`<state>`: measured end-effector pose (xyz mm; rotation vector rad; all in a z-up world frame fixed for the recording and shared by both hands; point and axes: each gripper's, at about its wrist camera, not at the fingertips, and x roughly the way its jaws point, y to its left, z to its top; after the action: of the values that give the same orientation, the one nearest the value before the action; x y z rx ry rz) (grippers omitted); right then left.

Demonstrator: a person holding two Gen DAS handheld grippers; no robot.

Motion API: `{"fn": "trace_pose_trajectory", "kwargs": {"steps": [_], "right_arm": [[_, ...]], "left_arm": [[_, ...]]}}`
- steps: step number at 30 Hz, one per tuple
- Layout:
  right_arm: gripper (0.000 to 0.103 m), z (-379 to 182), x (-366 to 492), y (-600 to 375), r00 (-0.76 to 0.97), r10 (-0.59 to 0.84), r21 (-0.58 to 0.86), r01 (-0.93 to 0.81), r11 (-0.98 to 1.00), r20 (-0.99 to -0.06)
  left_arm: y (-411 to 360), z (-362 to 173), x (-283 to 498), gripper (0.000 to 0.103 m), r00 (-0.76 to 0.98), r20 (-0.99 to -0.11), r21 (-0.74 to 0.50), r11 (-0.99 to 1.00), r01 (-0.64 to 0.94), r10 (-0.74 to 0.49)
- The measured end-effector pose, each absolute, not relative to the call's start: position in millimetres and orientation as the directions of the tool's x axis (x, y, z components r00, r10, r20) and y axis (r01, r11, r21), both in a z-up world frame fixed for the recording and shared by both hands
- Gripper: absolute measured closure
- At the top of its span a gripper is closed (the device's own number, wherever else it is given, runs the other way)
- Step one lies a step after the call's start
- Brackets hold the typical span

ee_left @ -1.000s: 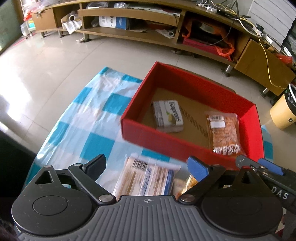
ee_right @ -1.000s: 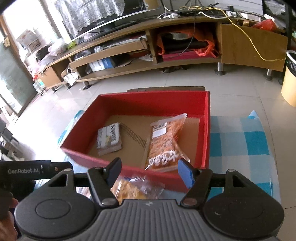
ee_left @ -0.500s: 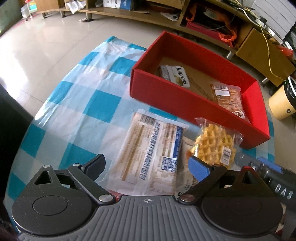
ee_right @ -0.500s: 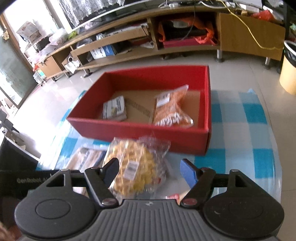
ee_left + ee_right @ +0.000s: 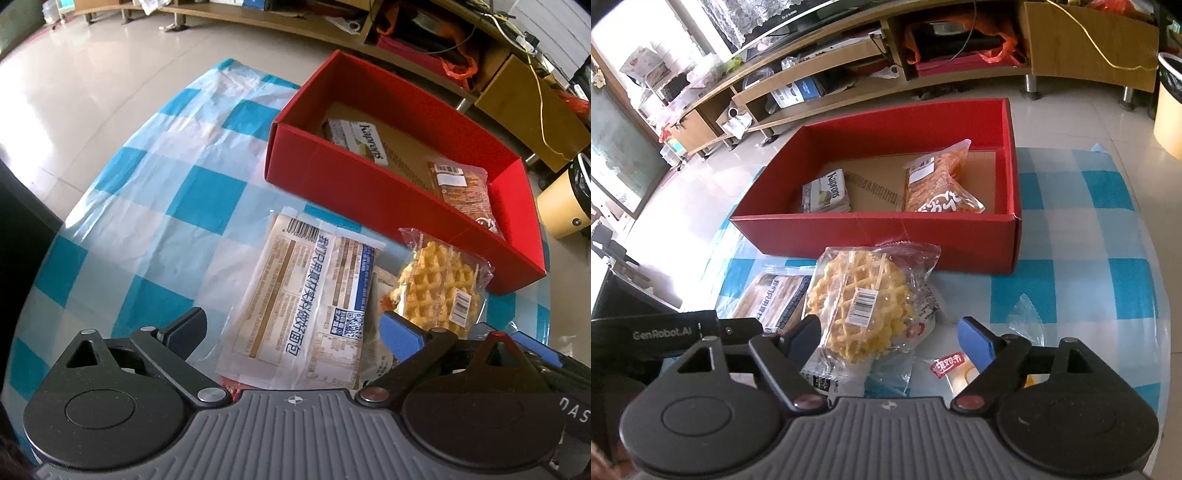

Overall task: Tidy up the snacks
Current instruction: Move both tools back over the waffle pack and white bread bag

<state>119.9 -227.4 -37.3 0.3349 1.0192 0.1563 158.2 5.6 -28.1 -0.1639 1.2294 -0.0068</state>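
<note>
On the checked counter [image 5: 155,192], just before the red box [image 5: 871,229], loose packs wait — the box already holds a wafer pack [image 5: 825,192] and an orange bag [image 5: 934,184]. The left tool [image 5: 291,328] has just widened, straddling the bread pack [image 5: 310,295] without pinching. The right tool [image 5: 886,332] has been opening around the waffle [image 5: 864,302], likely the next pickup. Only the right view shows a small red-label packet [image 5: 947,363].
</note>
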Motion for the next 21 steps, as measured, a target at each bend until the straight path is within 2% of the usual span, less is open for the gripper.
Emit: {"fn": "trace_pose_trajectory", "kwargs": {"steps": [21], "right_arm": [[0.024,-40.5,113.9,-229.9,0.505,0.278,0.343,0.038,0.939,-0.817]], "left_arm": [[-3.3,-37.4,159.1,0.001,0.317,-0.946,-0.094,0.994,-0.062,-0.070]]}}
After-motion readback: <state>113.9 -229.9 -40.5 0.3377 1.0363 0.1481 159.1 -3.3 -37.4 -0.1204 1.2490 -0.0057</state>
